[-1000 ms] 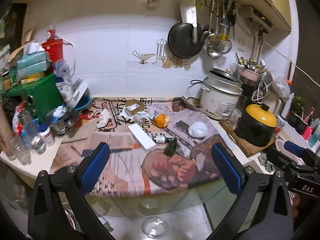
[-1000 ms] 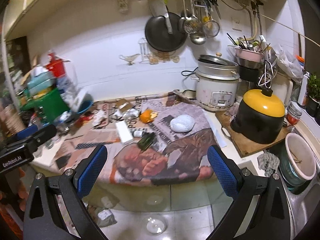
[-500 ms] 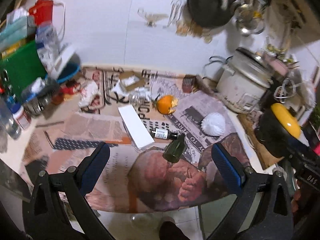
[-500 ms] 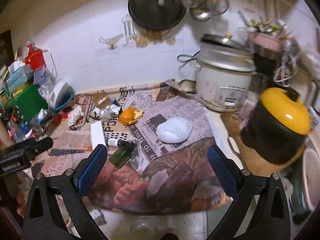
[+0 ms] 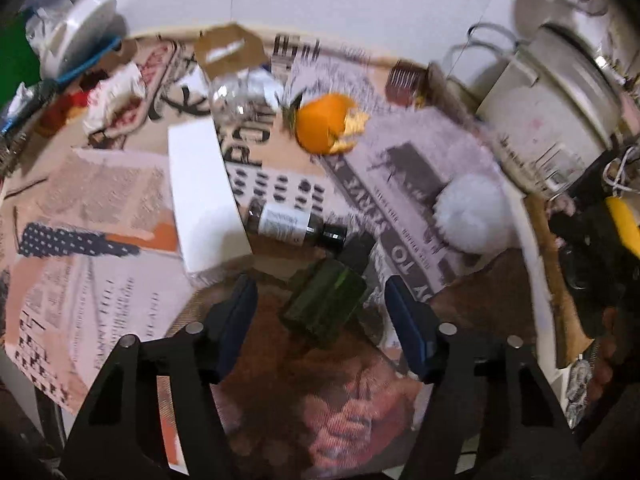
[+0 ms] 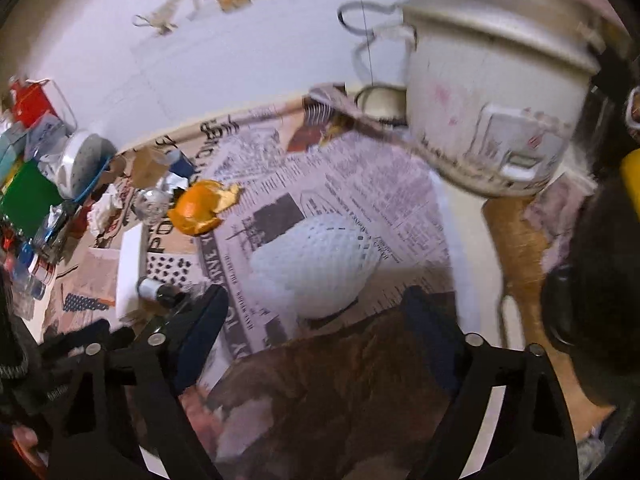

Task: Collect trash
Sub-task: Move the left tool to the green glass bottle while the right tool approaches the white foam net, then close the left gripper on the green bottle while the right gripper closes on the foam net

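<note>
The counter [image 5: 532, 264] is papered over with newspaper [image 5: 400, 184], and its front edge runs just under both tools, the sheets hanging over it. Along the back wall and the left end, clutter crowds in: a torn cardboard piece [image 5: 230, 50], a crumpled wrapper [image 5: 114, 98], a white dish [image 5: 76, 32] on edge. At the right end a rice cooker [image 6: 492, 112] stands close to the back, with a wooden board [image 6: 520, 232] in front of it near the right edge. The freest stretch lies at the front, left of the white box [image 5: 202, 196], where only paper shows. The left gripper [image 5: 320, 308] is held low over the front edge, tilted down, its fingers spread apart on either side of a green bottle [image 5: 326, 304] that lies on its side with its dark cap pointing toward the back (no contact with either pad that I can see). Just beyond it lies a small brown bottle [image 5: 288, 226] beside the box, and farther back an orange peel [image 5: 326, 128]. The right gripper [image 6: 316, 312] reaches in lower right of that, spread wide and gripping nothing, with a white foam net [image 6: 316, 264] lying between its fingertips on the newspaper. The left tool's dark frame shows at the near left in the right wrist view.
</note>
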A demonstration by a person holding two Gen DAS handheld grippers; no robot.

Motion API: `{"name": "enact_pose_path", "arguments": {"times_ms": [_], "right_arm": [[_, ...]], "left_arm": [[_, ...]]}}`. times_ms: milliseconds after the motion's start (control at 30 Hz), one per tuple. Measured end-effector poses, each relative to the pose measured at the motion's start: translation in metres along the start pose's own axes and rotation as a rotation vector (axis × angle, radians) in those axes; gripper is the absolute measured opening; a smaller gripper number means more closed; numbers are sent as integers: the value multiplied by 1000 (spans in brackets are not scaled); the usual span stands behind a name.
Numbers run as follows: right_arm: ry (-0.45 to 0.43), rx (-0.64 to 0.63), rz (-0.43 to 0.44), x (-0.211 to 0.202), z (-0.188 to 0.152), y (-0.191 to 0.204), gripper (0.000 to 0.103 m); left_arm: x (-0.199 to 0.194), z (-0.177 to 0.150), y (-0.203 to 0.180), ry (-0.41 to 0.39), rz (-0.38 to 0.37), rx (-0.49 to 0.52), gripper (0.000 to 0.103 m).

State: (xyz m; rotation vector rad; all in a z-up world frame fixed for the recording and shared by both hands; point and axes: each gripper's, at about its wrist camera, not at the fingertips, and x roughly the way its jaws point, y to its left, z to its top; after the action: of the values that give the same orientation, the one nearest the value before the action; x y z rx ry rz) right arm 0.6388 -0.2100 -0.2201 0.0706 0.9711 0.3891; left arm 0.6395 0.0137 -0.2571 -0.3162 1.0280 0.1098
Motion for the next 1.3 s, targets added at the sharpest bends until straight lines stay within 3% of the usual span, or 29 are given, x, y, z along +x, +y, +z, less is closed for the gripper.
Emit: {"name": "enact_pose_path", "arguments": {"times_ms": [333,467,700,1033,1300], "right_arm": [[134,-91,48,60,3,-8,50],[127,-128,54,61,2,-5,37],[118,-145,52,61,-3,-6,15],[60,-106,63,28,-6,-1,11],[-28,-104,67,-28,-28,39,11]], "left_arm": [[33,-4,-5,44,3,-3,57],[36,-6,-14,54,-6,16,47],[36,-12,-23,40,16,50,46],[7,-19,-27,7,-4,37,39],[-47,-33,-5,-86,-45,48,39]]}}
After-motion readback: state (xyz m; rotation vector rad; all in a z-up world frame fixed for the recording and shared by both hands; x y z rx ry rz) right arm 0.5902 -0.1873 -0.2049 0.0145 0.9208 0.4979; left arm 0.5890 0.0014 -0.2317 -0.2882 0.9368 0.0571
